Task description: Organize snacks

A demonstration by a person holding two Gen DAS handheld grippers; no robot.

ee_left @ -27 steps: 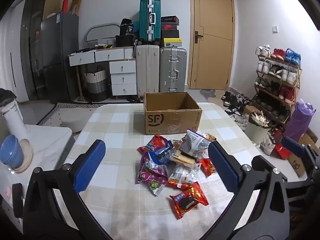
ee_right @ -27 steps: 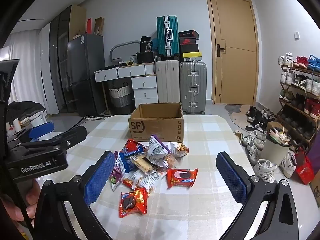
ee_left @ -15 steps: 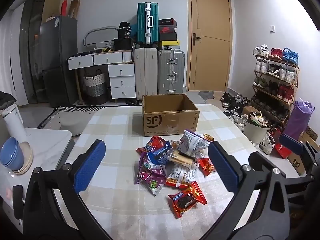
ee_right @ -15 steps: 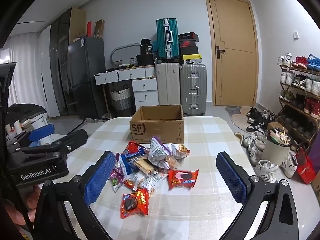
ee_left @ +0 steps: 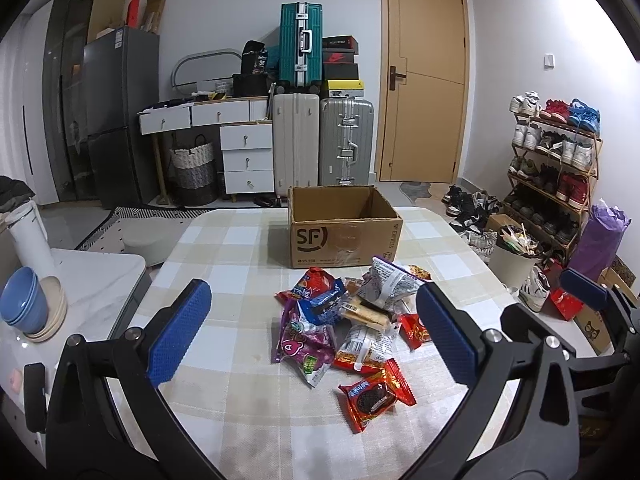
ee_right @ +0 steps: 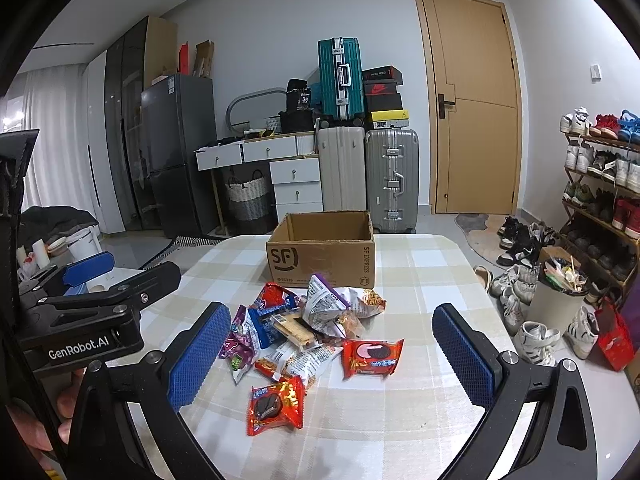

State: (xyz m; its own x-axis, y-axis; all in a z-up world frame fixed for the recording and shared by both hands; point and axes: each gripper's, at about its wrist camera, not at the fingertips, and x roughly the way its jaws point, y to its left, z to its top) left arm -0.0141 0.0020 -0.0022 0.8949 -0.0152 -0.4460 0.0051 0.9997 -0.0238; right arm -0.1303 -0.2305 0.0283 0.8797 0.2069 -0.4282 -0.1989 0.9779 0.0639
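Observation:
A heap of snack packets (ee_left: 348, 320) (ee_right: 304, 332) lies in the middle of the checked table (ee_left: 224, 380). Behind it stands an open brown SF cardboard box (ee_left: 344, 226) (ee_right: 322, 250), which looks empty. A red cookie packet (ee_left: 376, 394) (ee_right: 276, 404) lies nearest me, and another red one (ee_right: 372, 356) sits at the heap's right. My left gripper (ee_left: 314, 332) hovers open above the near side of the heap, with nothing between its blue pads. My right gripper (ee_right: 330, 354) is open too, framing the heap, holding nothing.
Left of the table is a white side table (ee_left: 88, 276) with stacked blue bowls (ee_left: 24, 300). Right of it stand a bin (ee_left: 516, 256), shoes and a shoe rack (ee_left: 552, 168). Suitcases (ee_left: 324, 140), drawers and a door line the far wall.
Both views have shifted slightly: the box and the heap sit a little lower and nearer in frame. Both grippers stay wide open. The snacks have not moved.

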